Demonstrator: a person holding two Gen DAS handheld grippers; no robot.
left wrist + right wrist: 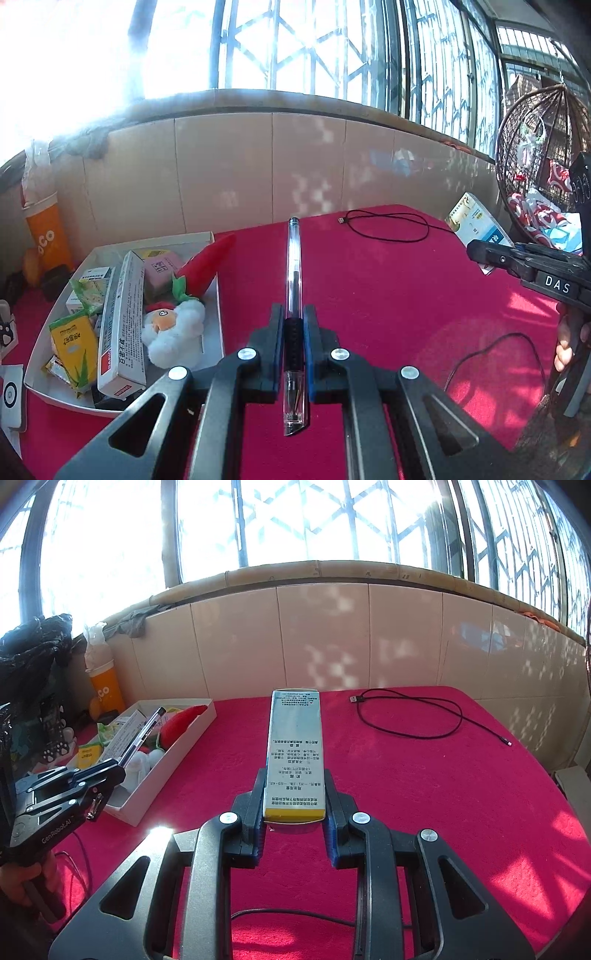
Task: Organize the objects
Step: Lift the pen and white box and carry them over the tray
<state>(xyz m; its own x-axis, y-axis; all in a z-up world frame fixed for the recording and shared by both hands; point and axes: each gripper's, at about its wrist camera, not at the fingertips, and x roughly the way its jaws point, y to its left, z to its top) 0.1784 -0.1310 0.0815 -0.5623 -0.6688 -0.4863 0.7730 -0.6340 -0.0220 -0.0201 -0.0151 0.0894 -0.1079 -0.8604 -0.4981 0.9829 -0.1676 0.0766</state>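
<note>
In the left wrist view, the left hand-held gripper (pixel 293 314) is clenched on a clear pen (pixel 294 295), its two fingers pressed to the dark grip section while the barrel runs straight ahead over the red table (pixel 388 295). Ahead and to its left sits a white tray (pixel 216 295) holding a long white box (pixel 122 328), a yellow packet (pixel 74 347), a pink box (pixel 160 271) and a plush toy (pixel 177 325). A black cable (pixel 388 229) lies far ahead to the right. At the right edge, the right hand-held gripper (pixel 480 251) shows with a printed box (pixel 476 221) beyond its tip.

In the right wrist view, the right hand-held gripper (pixel 294 794) grasps that printed box (pixel 294 753) by its near end, the box pointing forward above the table (pixel 443 794). The tray (pixel 173 760) lies ahead to the left, where the left hand-held gripper (pixel 118 768) holds the pen (pixel 144 734) over it. The cable (pixel 410 716) lies ahead to the right.
</note>
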